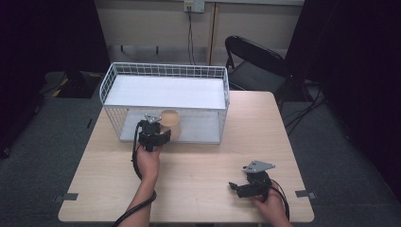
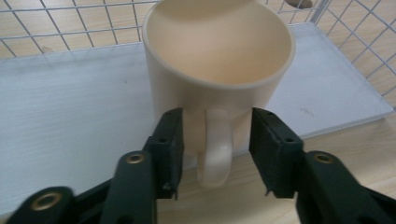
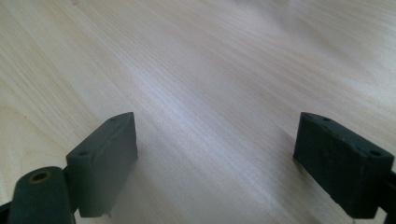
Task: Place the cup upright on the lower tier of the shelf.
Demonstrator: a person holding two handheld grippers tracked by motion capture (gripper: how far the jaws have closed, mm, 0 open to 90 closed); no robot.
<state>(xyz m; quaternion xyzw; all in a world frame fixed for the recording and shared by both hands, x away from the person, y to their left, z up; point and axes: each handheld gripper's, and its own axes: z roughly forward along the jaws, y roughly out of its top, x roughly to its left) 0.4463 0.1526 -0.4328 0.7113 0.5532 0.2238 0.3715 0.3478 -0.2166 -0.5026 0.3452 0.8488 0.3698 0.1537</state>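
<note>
both tongs open: left tongs [image 2: 216, 154] straddle mug [image 2: 217, 70] handle.

A: Mug [image 2: 217, 70] — what's it look like?
B: Cream ceramic, glossy, upright, mouth open to the top, inside looks empty.
A: Where w.r.t. the left gripper [image 2: 215, 154]?
B: Right in front of it. Handle [image 2: 215, 149] points back at the gripper and sits between the two jaws, w/ a gap on each side, so not clamped. Jaw tips are just beside the mug's wall, either side of the handle.
A: And what's it on?
B: Base at the front edge of the white board [image 2: 70, 121] that floors the wire basket [image 1: 163, 71]; handle hangs out over the wood table [image 2: 233, 200].
A: From the high view?
B: Mug [image 1: 171, 122] just beyond the left gripper [image 1: 152, 135], under the basket's upper shelf. Well apart from the right gripper [image 3: 217, 154].
</note>
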